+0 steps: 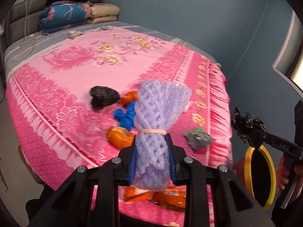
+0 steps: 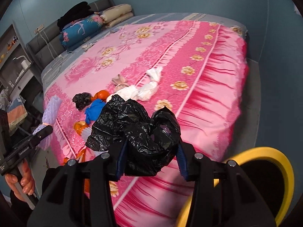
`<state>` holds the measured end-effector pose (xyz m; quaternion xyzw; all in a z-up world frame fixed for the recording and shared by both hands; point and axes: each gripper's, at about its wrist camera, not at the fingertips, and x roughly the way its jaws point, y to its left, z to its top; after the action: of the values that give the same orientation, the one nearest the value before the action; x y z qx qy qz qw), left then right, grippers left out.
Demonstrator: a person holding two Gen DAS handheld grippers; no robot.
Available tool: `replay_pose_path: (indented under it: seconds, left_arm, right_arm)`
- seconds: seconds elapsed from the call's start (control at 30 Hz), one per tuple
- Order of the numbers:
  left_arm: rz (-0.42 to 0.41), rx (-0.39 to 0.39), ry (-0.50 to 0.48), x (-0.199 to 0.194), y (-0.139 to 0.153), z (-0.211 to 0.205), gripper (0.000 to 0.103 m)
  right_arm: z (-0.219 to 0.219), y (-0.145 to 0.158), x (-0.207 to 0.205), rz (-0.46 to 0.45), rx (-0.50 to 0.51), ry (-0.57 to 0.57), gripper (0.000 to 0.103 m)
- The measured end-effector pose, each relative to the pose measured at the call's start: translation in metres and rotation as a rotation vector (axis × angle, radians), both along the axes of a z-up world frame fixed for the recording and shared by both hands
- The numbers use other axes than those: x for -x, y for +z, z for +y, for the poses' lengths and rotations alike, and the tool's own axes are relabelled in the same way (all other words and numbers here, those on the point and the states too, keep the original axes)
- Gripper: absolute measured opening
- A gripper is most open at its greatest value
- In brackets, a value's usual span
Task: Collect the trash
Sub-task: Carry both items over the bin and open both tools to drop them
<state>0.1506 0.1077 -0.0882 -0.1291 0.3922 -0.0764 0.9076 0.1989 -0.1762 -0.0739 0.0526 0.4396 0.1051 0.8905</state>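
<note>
My left gripper (image 1: 152, 162) is shut on a purple foam fruit net (image 1: 155, 121) bound with a rubber band, held up over the pink bedspread (image 1: 79, 60). My right gripper (image 2: 150, 158) is shut on a crumpled black plastic bag (image 2: 136, 124), lifted above the bed's edge. That bag (image 1: 246, 125) also shows at the right of the left wrist view. On the bed lie another black wad (image 1: 103, 98), a blue wad (image 1: 125, 116), orange wrappers (image 1: 119, 137), a grey-green wrapper (image 1: 197, 139) and white tissues (image 2: 149, 87).
A yellow-rimmed bin (image 2: 265, 170) with a black liner stands on the floor beside the bed's corner, below my right gripper. Folded quilts (image 1: 75, 13) are stacked at the headboard. Shelves (image 2: 13, 60) stand left of the bed. Blue walls close in behind.
</note>
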Motion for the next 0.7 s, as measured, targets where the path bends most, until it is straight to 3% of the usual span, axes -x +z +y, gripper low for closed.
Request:
replay_pose_path:
  seconds: [0.33, 0.7]
  left_arm:
    - [0.001, 0.023, -0.213, 0.023, 0.018, -0.096, 0.026]
    - [-0.001, 0.013, -0.439, 0.048, 0.027, -0.185, 0.026]
  right_arm:
    - [-0.077, 0.034, 0.05, -0.069, -0.012, -0.175, 0.043]
    - [-0.129, 0.067, 0.086, -0.173, -0.006, -0.28, 0.043]
